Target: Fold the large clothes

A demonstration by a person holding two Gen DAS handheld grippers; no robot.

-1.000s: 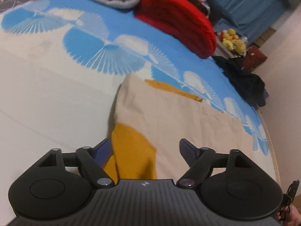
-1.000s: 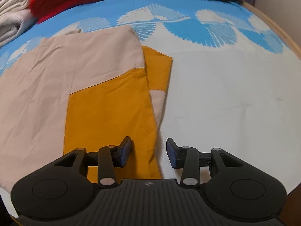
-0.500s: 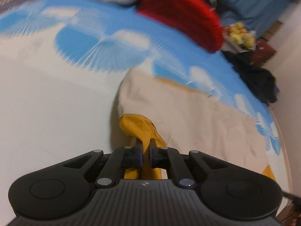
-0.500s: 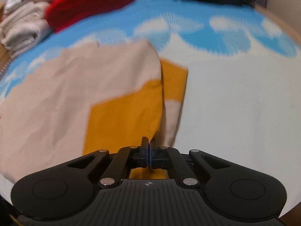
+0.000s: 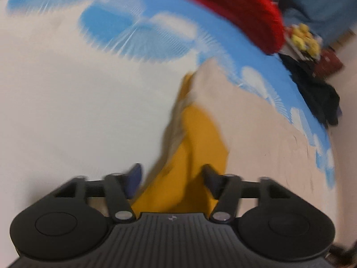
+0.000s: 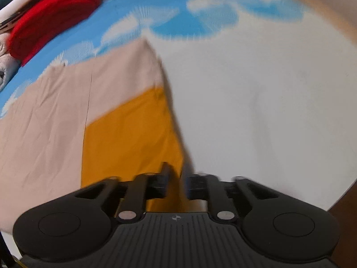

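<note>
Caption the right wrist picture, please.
Opening right tongs straddle the mustard-and-beige garment's edge on a blue-and-white sheet.

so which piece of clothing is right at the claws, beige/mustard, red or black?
The beige-and-mustard garment: its mustard edge runs up between both opening claws, left and right. The red bundle and black heap lie at the bed's far edge.

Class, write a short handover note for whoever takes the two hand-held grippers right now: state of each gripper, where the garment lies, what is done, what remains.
Left gripper: jaws opening, mustard fabric between them, not pinched.
Right gripper: jaws opening, straddling the garment's edge, nothing clamped.
The large beige-and-mustard cloth garment lies on the blue-and-white fan-patterned bed sheet, one side edge bunched and lifted in the left view. A folded red knit sits at the far end.
Done: garment spread, partly folded.
Left: regrip the edge, complete the folds. Views are blurred; check before closing.
</note>
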